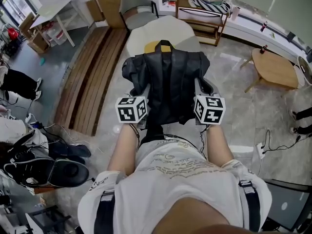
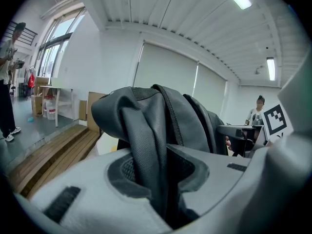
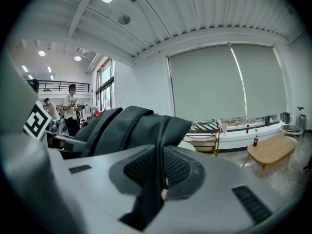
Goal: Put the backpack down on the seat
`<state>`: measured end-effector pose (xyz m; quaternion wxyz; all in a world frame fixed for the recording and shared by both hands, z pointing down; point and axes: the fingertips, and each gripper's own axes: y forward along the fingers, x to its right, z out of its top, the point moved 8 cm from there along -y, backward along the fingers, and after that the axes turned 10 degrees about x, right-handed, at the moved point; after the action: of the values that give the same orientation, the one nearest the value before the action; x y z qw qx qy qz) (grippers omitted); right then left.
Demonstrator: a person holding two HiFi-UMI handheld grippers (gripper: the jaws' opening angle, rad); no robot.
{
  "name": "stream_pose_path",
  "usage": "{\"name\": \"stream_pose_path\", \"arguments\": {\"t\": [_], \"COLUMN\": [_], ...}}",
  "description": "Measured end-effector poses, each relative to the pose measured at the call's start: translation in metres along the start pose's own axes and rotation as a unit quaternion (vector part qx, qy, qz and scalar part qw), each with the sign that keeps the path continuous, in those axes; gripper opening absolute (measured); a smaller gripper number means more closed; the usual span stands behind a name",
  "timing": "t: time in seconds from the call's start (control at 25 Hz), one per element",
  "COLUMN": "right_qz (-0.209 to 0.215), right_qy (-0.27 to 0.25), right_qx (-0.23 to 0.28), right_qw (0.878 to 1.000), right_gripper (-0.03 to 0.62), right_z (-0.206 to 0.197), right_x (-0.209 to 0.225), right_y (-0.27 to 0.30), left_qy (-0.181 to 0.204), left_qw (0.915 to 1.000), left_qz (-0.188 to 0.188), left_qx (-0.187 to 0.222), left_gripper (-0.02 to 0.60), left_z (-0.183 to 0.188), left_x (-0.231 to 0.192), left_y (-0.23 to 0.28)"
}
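While clenched from both sides, pinches a thick fold of the black backpack [image 2: 146, 116] between the textured pads [image 2: 127, 168] of the left gripper [image 2: 163, 174], with fabric filling the whole gap. Likewise grips a thinner flap of the same bag in the right gripper [image 3: 158, 172], jaws nearly together, pressing on either face of it.

Holds the bag off the floor, straight ahead of the person's chest, straps facing up and top handle at the far end, with one gripper on each side edge near the bottom. Shows each gripper's cube with square markers just below the bag in the head view, with bare forearms [image 1: 126, 147] reaching up to them.

Places the bag's top handle over the near edge of a yellow seat [image 1: 152, 47]; cannot tell whether bag and seat touch. Sets a pale cloud-shaped rug [image 1: 161, 28] around that seat, wooden decking [image 1: 92, 77] to the left and a low oval wooden table [image 1: 275, 69] well apart on the right. Further back, puts a grey armchair [image 1: 136, 9] and a wooden shelf unit [image 1: 202, 18] by the wall.
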<state>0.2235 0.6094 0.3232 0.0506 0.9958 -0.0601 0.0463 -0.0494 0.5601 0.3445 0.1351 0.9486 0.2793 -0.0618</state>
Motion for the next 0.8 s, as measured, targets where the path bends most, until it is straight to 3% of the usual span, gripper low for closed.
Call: {"name": "stream_pose_path", "arguments": {"t": [0.36,0.8], "right_qz": [0.003,-0.001], "right_qy": [0.007,-0.003], "right_qx": [-0.007,-0.003], "right_qw": [1.000,1.000], "right_gripper": [0.054,0.054], "right_z": [-0.015,-0.010], "right_x": [0.009,0.020], "right_y": [0.019,0.084], "left_qy": [0.014,0.010], "left_qw": [0.9999,0.9998], "left_qz": [-0.002,-0.014], "left_qx": [-0.002,0.008], "left_gripper": [0.106,0.104], "left_z": [-0.005,0.008], "left_x": [-0.009,-0.043], "left_y": [0.022,0.082]}}
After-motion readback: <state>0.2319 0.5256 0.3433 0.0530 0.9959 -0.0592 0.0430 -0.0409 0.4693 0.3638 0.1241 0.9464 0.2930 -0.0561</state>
